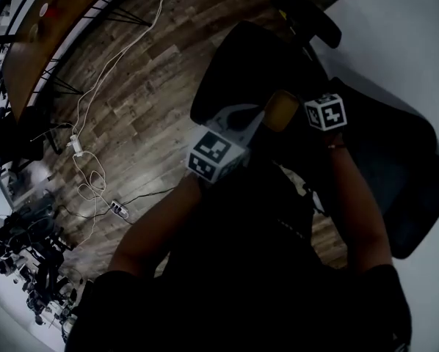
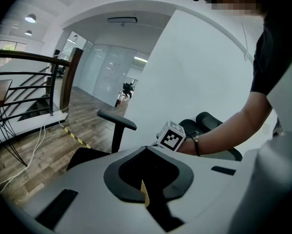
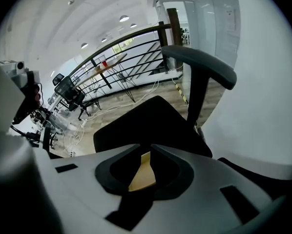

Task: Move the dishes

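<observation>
No dishes appear in any view. In the head view both grippers are held close together above the seat of a black office chair (image 1: pixel 252 61). My left gripper (image 1: pixel 239 117) points toward the seat, its marker cube nearest me. In its own view the left gripper (image 2: pixel 146 149) has its jaws closed together with nothing between them. My right gripper (image 1: pixel 282 110) sits just to the right. In its own view the right gripper (image 3: pixel 146 149) is also shut and empty, aimed at the chair seat (image 3: pixel 146 118) and armrest (image 3: pixel 199 62). The right gripper's marker cube (image 2: pixel 171 135) shows in the left gripper view.
A second black chair (image 1: pixel 407 182) stands at the right against a white wall (image 1: pixel 403 42). White cables (image 1: pixel 87 160) and a power strip (image 1: pixel 118 210) lie on the wooden floor (image 1: pixel 139 108). A wooden table (image 1: pixel 40 28) and black railing are at the far left.
</observation>
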Available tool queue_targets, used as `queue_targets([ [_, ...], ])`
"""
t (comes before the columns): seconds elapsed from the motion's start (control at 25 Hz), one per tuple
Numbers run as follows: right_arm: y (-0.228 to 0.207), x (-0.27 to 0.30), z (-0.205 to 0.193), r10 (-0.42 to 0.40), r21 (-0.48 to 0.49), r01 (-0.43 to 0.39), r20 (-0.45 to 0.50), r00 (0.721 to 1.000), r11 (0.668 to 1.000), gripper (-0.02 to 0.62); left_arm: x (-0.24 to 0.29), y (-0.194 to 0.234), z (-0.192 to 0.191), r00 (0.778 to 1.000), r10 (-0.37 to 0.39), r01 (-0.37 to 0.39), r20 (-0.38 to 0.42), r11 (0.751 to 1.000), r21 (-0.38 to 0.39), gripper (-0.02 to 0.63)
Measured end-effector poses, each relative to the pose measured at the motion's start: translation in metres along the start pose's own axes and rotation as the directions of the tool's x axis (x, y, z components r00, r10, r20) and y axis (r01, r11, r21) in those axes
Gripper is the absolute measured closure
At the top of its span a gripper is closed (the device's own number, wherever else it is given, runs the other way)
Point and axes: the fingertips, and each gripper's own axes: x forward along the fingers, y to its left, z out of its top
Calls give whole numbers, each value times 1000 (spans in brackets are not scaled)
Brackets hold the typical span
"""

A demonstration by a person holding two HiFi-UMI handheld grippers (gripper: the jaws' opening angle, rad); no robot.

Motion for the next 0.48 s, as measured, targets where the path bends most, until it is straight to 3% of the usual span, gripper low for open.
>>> queue_targets([
  [0.48,-23,92,-47,53,-124,-77,-186,981,989,517,26,22,-51,998,22,-25,-67,998,-55,611],
])
